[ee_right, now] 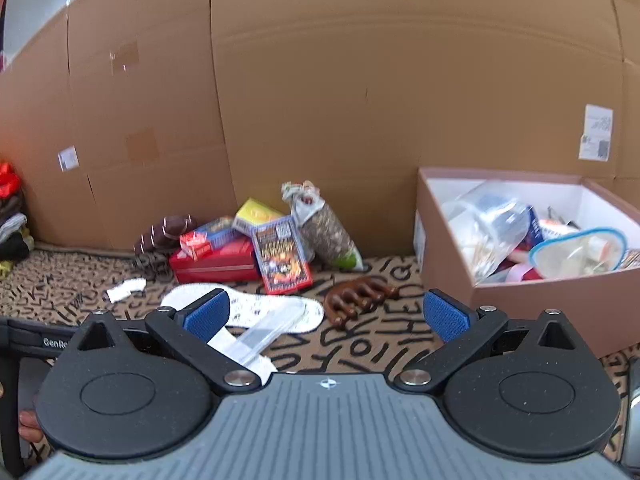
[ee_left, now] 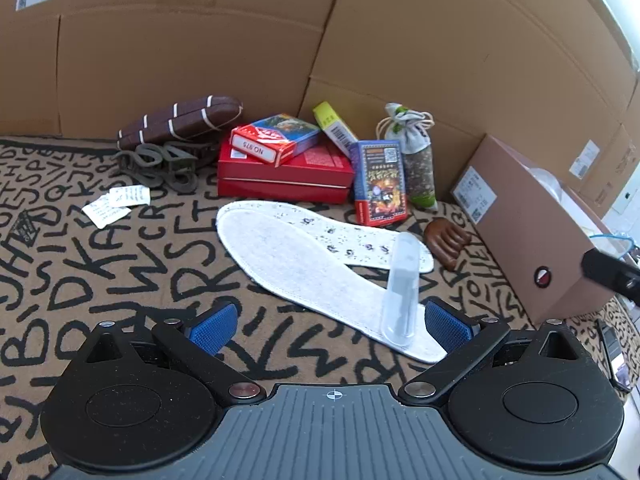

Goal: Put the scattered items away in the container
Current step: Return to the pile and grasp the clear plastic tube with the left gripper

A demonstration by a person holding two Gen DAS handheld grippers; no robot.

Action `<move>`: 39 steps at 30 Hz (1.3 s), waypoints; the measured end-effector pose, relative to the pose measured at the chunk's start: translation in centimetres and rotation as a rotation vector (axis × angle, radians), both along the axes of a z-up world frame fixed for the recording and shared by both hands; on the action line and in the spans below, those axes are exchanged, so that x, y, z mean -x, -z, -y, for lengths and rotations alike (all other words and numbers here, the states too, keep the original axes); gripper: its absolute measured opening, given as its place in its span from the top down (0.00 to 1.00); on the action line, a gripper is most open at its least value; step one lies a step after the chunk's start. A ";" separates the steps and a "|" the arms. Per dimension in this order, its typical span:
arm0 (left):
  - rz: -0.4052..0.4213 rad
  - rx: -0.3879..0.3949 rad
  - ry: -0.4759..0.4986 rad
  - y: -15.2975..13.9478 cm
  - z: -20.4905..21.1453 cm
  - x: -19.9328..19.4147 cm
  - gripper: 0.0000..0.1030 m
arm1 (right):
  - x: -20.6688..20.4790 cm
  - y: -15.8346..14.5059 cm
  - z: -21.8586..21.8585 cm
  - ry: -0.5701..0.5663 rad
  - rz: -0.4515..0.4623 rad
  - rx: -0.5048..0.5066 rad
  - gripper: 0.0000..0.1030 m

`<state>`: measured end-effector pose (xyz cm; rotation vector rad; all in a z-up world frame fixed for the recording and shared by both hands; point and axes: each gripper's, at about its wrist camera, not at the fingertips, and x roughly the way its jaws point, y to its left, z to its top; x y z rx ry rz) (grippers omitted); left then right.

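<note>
Both tools gape empty: left tool (ee_left: 332,326), right tool (ee_right: 326,316). Clear plastic tube (ee_left: 400,288) lies lengthwise across white felt insole (ee_left: 288,256), long axis pointing away toward brown cardboard box (ee_right: 520,296).

1. My brown cardboard container (ee_right: 520,300) sits open at 3 o'clock of the mat, already holding clear plastic bags and a blue-rimmed pouch.
2. Two white insoles (ee_left: 304,252) lie flat and overlapping at the middle, a clear plastic tube (ee_left: 400,288) resting across them.
3. A brown wooden hand-shaped massager (ee_right: 356,296) lies between the insoles and the container.
4. At 12 o'clock, a red box (ee_left: 280,176) carries a card pack (ee_left: 272,140); a blue-red card box (ee_left: 380,180) leans beside it.
5. A drawstring sachet (ee_left: 416,160) leans at 1 o'clock.
6. Two white packets (ee_left: 116,202) lie at 10 o'clock.
</note>
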<state>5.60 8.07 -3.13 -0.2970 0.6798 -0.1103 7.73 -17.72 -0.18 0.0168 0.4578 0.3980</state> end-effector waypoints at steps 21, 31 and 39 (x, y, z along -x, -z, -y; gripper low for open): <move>-0.018 -0.051 0.241 2.7 5.1 -4.7 0.33 | -9.0 5.2 -3.4 0.074 -0.183 -0.001 0.01; 0.015 -0.143 0.249 3.2 6.4 -5.8 0.44 | -11.9 7.4 -4.8 0.101 -0.198 0.037 0.02; 0.020 -0.156 0.265 3.2 7.1 -6.9 0.40 | -13.5 8.2 -4.3 0.145 -0.229 -0.013 0.12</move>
